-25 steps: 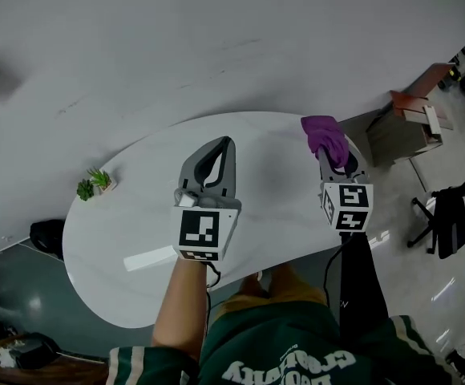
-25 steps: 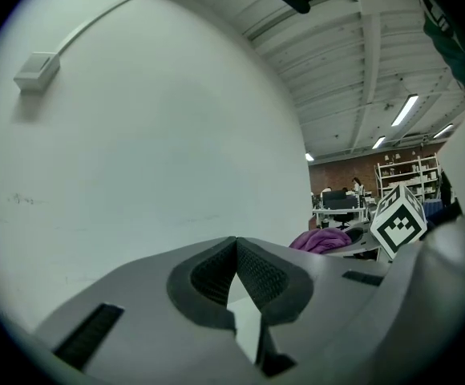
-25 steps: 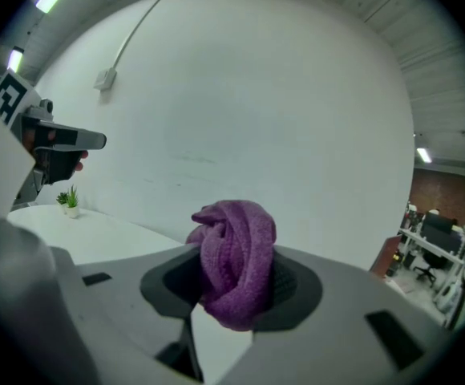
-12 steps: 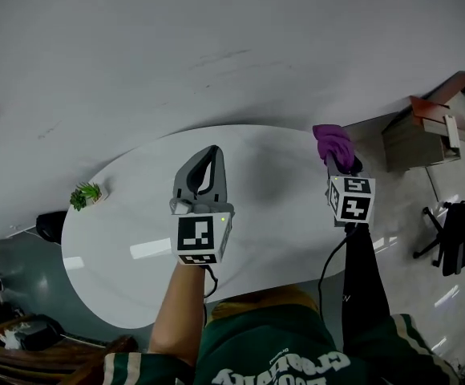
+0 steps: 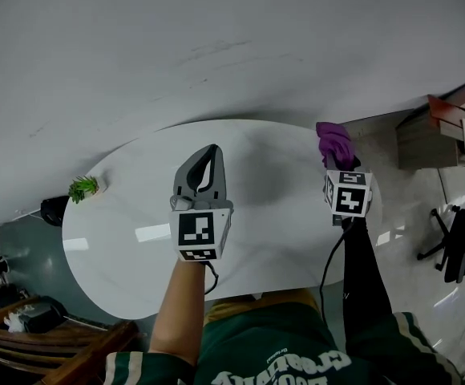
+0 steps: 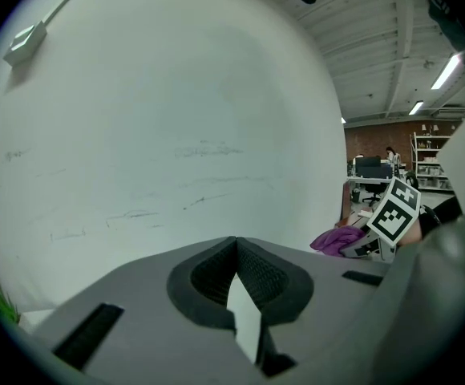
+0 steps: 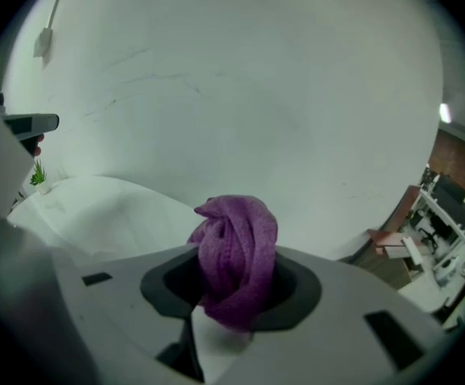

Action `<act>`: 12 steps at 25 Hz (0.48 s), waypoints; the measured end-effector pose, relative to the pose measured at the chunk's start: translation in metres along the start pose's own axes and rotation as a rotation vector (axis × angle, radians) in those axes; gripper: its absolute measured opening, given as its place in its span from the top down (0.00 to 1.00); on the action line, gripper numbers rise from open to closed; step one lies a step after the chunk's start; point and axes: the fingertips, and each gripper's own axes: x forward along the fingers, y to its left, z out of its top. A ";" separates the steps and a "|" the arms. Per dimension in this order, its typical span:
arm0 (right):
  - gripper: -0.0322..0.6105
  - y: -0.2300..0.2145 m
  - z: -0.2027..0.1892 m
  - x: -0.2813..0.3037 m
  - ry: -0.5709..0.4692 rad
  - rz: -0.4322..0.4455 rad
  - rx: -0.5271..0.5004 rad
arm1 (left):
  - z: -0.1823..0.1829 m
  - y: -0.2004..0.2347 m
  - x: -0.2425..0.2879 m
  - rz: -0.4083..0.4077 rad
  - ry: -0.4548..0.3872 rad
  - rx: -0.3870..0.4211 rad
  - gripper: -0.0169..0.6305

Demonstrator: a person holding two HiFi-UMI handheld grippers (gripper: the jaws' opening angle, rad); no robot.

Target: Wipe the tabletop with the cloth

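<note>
Right tongs (image 5: 337,164) are clamping a bunched purple cloth (image 5: 334,141) above the far right edge of the white tabletop (image 5: 272,215); left tongs (image 5: 209,152) are hovering closed, empty. Lowering the cloth flat and pressing evenly should wipe best.

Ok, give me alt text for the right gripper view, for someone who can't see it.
The right gripper is shut on a bunched purple cloth. Behind it, a white tabletop lies at left against a pale wall, with a small green plant at the table's far edge.
</note>
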 end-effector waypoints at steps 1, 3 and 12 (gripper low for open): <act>0.71 0.005 0.002 0.002 0.003 0.009 -0.005 | -0.002 0.004 -0.001 0.005 0.001 -0.006 0.97; 0.71 0.018 0.008 0.006 0.007 0.026 -0.010 | -0.007 0.013 -0.003 0.016 0.001 -0.014 0.97; 0.71 0.102 0.028 0.023 0.036 0.048 -0.081 | -0.033 0.095 -0.034 0.078 -0.002 -0.065 0.97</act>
